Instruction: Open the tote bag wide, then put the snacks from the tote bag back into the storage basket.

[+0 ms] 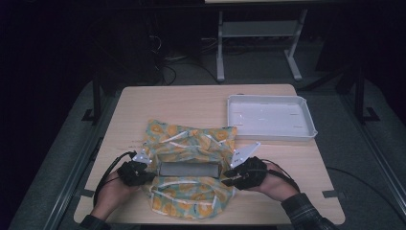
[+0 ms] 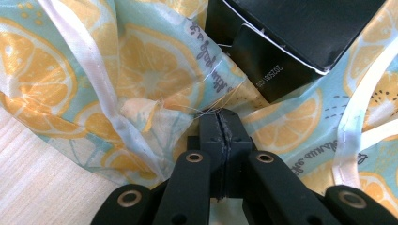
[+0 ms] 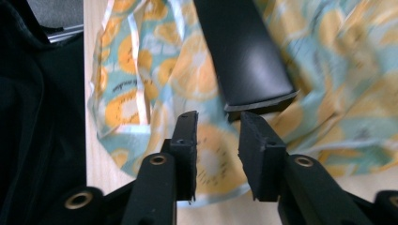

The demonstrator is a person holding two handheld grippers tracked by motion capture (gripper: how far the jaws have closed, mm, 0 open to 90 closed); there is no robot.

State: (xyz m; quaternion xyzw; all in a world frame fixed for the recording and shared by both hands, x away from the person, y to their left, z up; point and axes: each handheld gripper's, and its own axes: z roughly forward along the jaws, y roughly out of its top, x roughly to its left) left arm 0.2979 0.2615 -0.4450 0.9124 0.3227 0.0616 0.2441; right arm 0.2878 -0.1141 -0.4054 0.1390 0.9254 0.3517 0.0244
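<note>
My left claw [image 2: 220, 123] pinches the cloth [image 2: 155, 70]; my right claw [image 3: 218, 123] gapes empty, so the box [image 3: 244, 51] may slide when I pull.

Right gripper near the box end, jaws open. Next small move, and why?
Probably ease the right gripper down onto the cloth below the black box and close. Its jaws stand apart with nothing pinched, cloth lying under them, while the left gripper is already shut on the cloth at the box's other end.
</note>
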